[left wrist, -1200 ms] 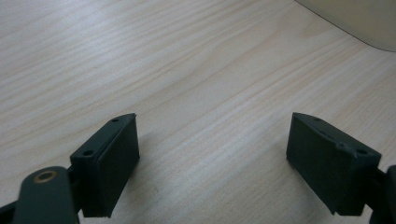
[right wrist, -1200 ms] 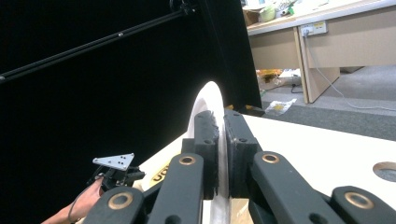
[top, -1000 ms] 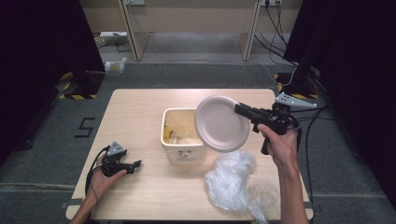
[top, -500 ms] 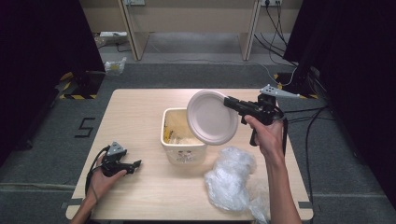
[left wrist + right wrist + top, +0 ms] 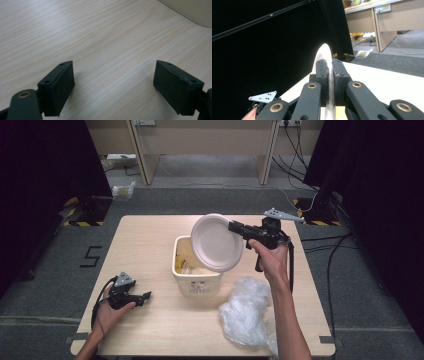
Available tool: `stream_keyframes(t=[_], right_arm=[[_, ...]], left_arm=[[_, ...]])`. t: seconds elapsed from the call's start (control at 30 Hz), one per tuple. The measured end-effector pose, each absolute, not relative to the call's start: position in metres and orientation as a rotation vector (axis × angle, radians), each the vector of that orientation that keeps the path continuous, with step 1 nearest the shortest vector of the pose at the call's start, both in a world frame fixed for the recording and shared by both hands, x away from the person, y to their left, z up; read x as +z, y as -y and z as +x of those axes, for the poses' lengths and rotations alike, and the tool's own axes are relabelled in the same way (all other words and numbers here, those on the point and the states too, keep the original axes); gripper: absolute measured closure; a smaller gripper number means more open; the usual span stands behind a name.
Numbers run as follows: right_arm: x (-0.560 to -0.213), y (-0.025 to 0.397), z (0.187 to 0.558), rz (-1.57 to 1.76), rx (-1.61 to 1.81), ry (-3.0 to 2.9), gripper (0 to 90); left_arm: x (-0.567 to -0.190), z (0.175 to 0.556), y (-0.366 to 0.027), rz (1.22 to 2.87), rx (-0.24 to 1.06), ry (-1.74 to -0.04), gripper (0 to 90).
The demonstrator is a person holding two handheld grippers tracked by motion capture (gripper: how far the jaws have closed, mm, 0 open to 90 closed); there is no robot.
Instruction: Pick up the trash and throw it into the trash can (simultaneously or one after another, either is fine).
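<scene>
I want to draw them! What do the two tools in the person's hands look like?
Both are black, pistol-shaped plastic tools: the left tool and the right tool. Each carries a grey three-cornered plate on top and trails a black cable. Their arms have brass-coloured rivets and flat, blocky pads. The person's forearms are bare, with no sleeves.

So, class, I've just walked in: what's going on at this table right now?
A person sits at a wooden table with a gripper in each hand. The right gripper is shut on the rim of a white paper plate, holding it tilted in the air above an open cream bin. The left gripper rests open, low over the table near the person, holding nothing. A crumpled clear plastic bag lies on the table to the right of the bin.
</scene>
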State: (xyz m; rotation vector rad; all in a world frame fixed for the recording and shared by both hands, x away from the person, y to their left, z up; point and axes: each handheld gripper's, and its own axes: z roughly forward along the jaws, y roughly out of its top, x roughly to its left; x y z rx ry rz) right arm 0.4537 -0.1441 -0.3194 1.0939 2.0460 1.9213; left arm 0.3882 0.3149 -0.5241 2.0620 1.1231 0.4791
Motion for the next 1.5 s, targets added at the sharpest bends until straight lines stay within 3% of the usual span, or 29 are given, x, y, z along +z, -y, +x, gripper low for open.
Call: stream_keyframes(t=[0.9, 1.5], right_arm=[[-0.35, 0.097, 0.474, 1.114, 1.893, -2.155, 85.5], [-0.363, 0.096, 0.477, 1.154, 1.898, -2.178, 84.6]], left_arm=[[-0.524, 0.388, -0.315, 2.064, 0.48, -1.121, 16.2], [-0.524, 0.388, -0.315, 2.066, 0.477, -1.121, 16.1]])
